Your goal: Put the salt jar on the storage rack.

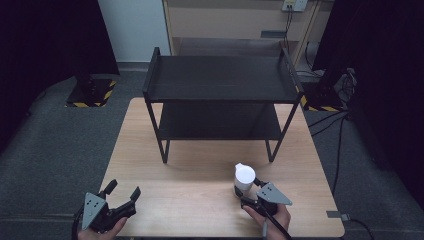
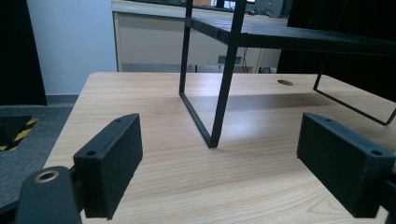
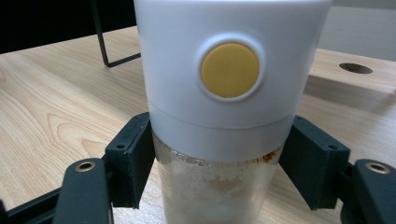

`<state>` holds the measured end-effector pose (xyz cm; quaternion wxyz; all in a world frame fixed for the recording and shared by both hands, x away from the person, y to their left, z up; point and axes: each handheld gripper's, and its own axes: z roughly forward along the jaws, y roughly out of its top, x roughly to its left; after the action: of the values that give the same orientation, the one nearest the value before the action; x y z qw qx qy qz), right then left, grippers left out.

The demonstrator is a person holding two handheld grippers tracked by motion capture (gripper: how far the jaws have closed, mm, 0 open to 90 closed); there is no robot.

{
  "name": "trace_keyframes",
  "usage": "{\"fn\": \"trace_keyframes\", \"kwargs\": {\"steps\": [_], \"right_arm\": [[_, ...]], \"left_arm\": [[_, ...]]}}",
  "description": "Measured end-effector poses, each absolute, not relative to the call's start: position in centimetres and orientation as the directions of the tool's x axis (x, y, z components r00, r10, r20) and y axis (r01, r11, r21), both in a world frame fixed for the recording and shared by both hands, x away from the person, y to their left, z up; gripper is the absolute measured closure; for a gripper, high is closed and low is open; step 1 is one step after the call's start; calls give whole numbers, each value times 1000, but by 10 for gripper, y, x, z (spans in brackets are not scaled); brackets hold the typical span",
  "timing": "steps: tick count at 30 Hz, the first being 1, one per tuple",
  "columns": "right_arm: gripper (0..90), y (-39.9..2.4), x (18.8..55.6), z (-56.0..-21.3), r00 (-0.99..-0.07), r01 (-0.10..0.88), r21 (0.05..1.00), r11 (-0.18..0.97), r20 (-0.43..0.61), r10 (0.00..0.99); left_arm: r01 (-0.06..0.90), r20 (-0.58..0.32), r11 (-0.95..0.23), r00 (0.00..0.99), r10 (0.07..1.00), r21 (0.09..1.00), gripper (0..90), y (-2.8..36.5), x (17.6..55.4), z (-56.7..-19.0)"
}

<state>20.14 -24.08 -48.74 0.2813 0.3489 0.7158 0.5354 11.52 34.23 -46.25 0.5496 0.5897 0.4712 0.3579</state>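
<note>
A clear jar with a white lid stands on the wooden table near its front right. In the right gripper view the jar shows a round yellow button on the lid and pale powdery contents below. My right gripper is shut on the jar's clear body, one jaw pressed against each side, as the right gripper view shows close up. My left gripper rests at the front left corner, open, with nothing between the jaws of the left gripper.
A black two-tier metal rack stands on the back half of the table, its front left leg ahead of my left gripper. A cable hole sits in the tabletop. Grey carpet and cables surround the table.
</note>
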Motion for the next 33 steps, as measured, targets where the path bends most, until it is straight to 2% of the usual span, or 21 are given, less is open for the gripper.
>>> {"fn": "trace_keyframes", "kwargs": {"steps": [9,33], "right_arm": [[307,-242,201,-487,-603,193,968,160,-11,798],[307,-248,188,-460,-596,112,981,159,-61,801]], "left_arm": [[164,-95,47,302,948,985,130,343,116,-463],[155,-91,45,305,948,987,129,341,114,-462]]}}
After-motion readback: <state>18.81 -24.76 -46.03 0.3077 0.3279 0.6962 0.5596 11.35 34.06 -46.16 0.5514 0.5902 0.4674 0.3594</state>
